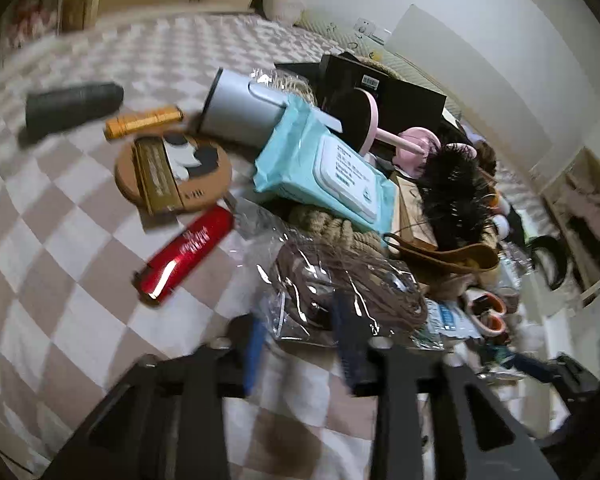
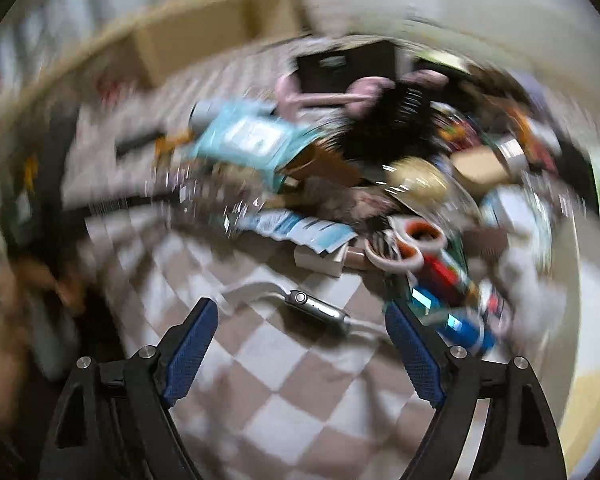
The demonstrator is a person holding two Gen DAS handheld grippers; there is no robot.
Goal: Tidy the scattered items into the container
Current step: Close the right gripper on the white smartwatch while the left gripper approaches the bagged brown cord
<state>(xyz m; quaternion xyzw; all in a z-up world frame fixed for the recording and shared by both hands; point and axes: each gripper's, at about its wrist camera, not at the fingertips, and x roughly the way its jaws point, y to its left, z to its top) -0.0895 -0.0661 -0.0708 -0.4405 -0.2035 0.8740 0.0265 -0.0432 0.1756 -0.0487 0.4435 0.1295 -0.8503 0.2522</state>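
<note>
A woven rope basket (image 1: 342, 229) on the checked bedspread (image 1: 60, 240) is heaped with things: a teal wipes pack (image 1: 324, 172), a black bristle brush (image 1: 454, 196), a black box (image 1: 380, 92). A clear bag of brown cord (image 1: 340, 288) lies against the basket's near rim. My left gripper (image 1: 302, 344) is open, its blue fingertips either side of the bag's near edge. In the blurred right wrist view a smartwatch (image 2: 316, 309) with a pale strap lies on the bedspread. My right gripper (image 2: 300, 312) stands open just in front of it, holding nothing.
Loose on the bed left of the basket: a red tube (image 1: 188, 254), a round cork coaster (image 1: 172, 172) with a gold box on it, an orange tube (image 1: 144, 121), a dark grey cylinder (image 1: 74, 106), a silver cylinder (image 1: 240, 110). Orange-handled scissors (image 2: 416, 242) lie near the pile.
</note>
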